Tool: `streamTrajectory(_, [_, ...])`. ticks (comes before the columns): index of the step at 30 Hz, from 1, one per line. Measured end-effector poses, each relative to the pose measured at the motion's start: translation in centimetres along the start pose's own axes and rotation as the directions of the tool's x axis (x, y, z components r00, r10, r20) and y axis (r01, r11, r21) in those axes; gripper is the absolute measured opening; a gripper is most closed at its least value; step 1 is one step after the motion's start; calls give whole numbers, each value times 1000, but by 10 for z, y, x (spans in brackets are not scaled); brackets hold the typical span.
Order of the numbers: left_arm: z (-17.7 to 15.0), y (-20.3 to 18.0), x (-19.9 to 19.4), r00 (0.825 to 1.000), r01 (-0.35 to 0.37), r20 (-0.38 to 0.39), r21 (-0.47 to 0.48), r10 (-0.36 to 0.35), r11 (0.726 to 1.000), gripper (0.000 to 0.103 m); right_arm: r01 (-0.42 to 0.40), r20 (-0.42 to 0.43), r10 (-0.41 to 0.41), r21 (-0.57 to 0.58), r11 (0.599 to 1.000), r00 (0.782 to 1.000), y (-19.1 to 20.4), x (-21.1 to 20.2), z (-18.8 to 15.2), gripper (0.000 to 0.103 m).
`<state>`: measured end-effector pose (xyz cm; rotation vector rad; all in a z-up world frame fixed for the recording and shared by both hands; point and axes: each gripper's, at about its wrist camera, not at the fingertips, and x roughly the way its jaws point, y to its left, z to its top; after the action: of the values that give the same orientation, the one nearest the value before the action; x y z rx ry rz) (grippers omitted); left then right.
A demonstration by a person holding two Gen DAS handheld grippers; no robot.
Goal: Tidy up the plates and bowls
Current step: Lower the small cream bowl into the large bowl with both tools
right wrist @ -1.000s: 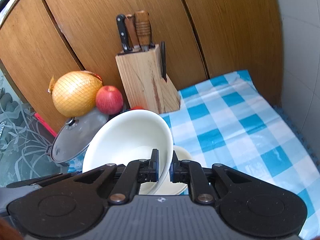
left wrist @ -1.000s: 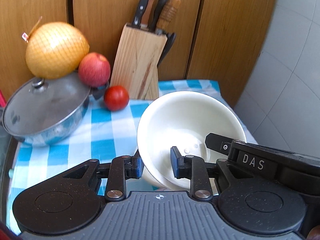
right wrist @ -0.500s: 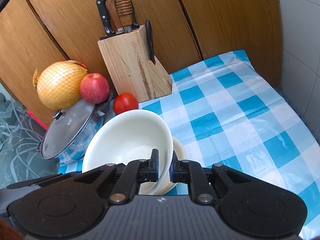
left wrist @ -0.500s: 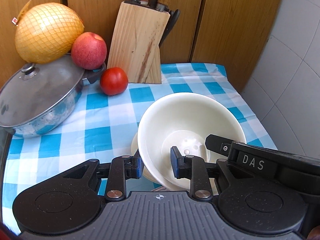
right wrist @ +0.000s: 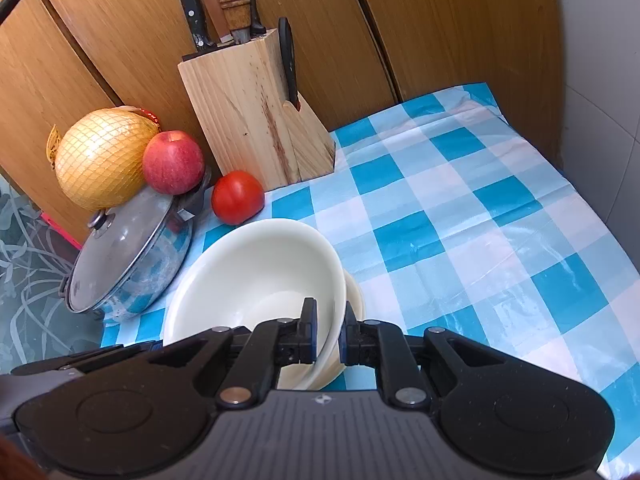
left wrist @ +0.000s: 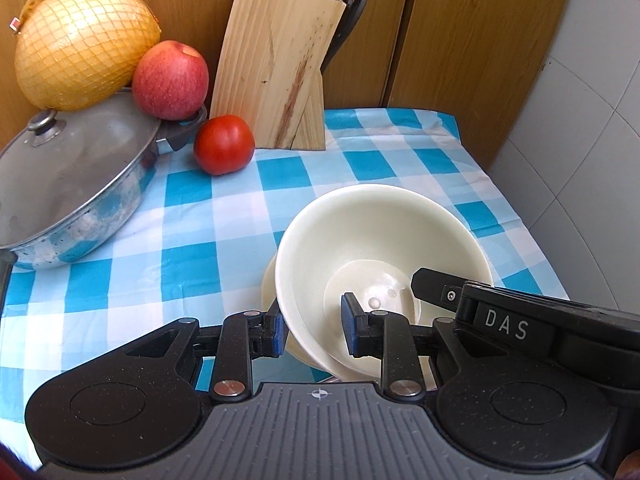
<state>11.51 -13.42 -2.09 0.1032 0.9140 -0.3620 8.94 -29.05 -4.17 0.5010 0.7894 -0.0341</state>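
A cream bowl (left wrist: 380, 240) is nested in a second cream bowl, of which only the rim (left wrist: 267, 285) shows below it. My left gripper (left wrist: 313, 330) is shut on the near left wall of the top bowl. In the right wrist view the same top bowl (right wrist: 256, 272) sits tilted in the lower bowl (right wrist: 355, 292), and my right gripper (right wrist: 328, 334) is shut on its right wall. The right gripper's body (left wrist: 500, 320) reaches in from the right in the left wrist view. The stack is low over the checked cloth (right wrist: 460, 240); contact with it is hidden.
A lidded steel pot (left wrist: 72, 192) stands at the left, with a netted pomelo (left wrist: 84, 36) and an apple (left wrist: 170, 80) on it. A tomato (left wrist: 224, 144) and a knife block (left wrist: 276, 68) stand behind the bowls. Wooden panels close the back, a tiled wall the right.
Both grippers have come down with the bowls toward the cloth and tipped lower. More cloth shows, and the pot, fruit and knife block look nearer. Both grips are unchanged.
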Motion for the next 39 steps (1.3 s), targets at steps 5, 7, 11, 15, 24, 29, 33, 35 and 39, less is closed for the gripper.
streamTrajectory(5, [0,0,5,1000,0,-13,0,0,1000,34,6,-10,-6,3,1000,1000,-2,5,0,13])
streamTrajectory(7, [0,0,6,1000,0,-13,1,0,1000,34,7,-9,-7,3,1000,1000,-2,5,0,13])
streamTrajectory(11, [1,0,8,1000,-1,-13,2,1,1000,34,10,-10,-10,4,1000,1000,-2,7,1,13])
streamTrajectory(15, [1,0,11,1000,0,-22,0,0,1000,34,16,-15,-16,1,1000,1000,-3,9,1,13])
streamTrajectory(24, [2,0,15,1000,-1,-26,0,1,1000,34,20,-17,-20,-1,1000,1000,-4,12,2,13])
streamTrajectory(29, [2,1,16,1000,-3,-26,1,3,1000,34,25,-14,-25,-5,1000,1000,-3,14,3,13])
streamTrajectory(33, [2,1,19,1000,-6,-29,1,6,1000,34,26,-17,-26,-3,1000,999,-4,17,3,13])
streamTrajectory(35, [2,1,19,1000,-7,-29,3,7,1000,34,26,-17,-26,-3,1000,1000,-4,17,3,13])
streamTrajectory(39, [2,1,20,1000,-9,-28,3,9,1000,34,26,-16,-26,-5,1000,1000,-5,18,3,13])
